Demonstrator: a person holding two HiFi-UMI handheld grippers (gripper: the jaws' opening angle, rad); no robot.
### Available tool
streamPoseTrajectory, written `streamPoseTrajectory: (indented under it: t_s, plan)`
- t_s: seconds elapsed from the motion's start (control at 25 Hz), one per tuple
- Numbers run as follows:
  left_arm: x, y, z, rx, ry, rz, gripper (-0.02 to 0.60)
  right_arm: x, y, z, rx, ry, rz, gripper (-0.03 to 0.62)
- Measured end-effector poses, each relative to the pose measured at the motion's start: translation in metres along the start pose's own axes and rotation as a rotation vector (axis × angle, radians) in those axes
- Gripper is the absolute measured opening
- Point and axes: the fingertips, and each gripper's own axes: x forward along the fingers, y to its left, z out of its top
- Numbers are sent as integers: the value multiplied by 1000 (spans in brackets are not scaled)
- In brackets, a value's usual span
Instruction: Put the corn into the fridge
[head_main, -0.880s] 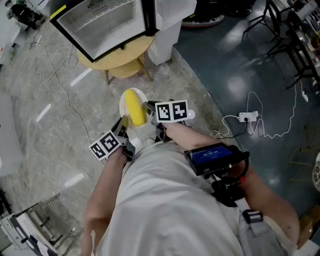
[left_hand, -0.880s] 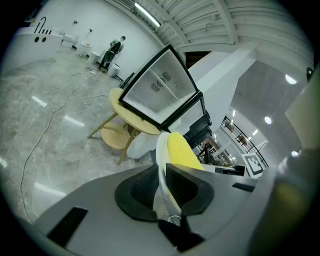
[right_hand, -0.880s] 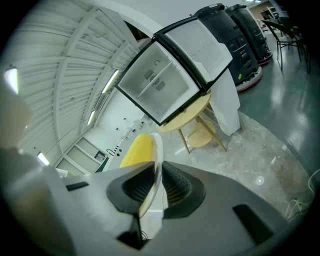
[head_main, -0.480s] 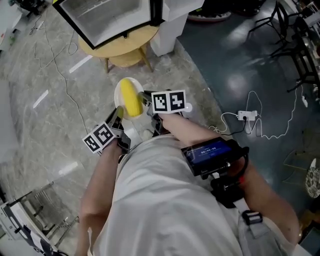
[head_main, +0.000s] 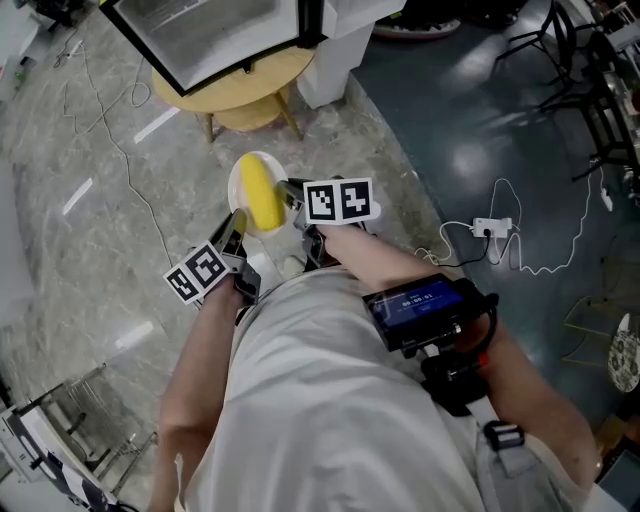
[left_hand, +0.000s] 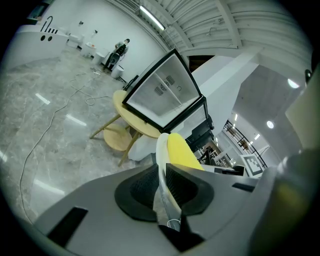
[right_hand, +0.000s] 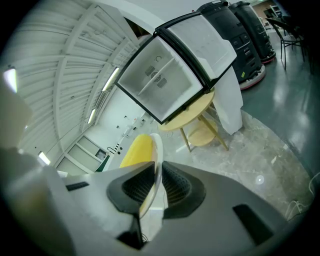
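Plate (head_main: 237, 186) with corn (head_main: 262, 196) clamped by left gripper (left_hand: 162, 166) and right gripper (right_hand: 158, 164)

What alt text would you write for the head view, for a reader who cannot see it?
Seen from above, a person holds a white plate with corn on it, the left gripper and right gripper each clamped on its rim. Ahead, a fridge stands on a round wooden table.

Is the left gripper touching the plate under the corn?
Touching: the left gripper view shows the left gripper clamped on the plate rim.
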Motion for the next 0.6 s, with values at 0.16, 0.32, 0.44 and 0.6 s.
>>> streamPoseTrajectory:
  t_s: [0.16,0.32,0.44,0.6]
  plan:
    - [-1,-1,-1,2,1,-4,51,-1,-1,-1,4,-4,-4,49]
    - [-4,1,-3,7,1,-4,51,0,0,-7,10,-4,-1,49]
    - [-6,3,-7,9,9,-2,51,0,-1,-13,18,0,-3,49]
    - [-10,7,-9,4,14,-1,51,1,1,-17,22,-2,-5,49]
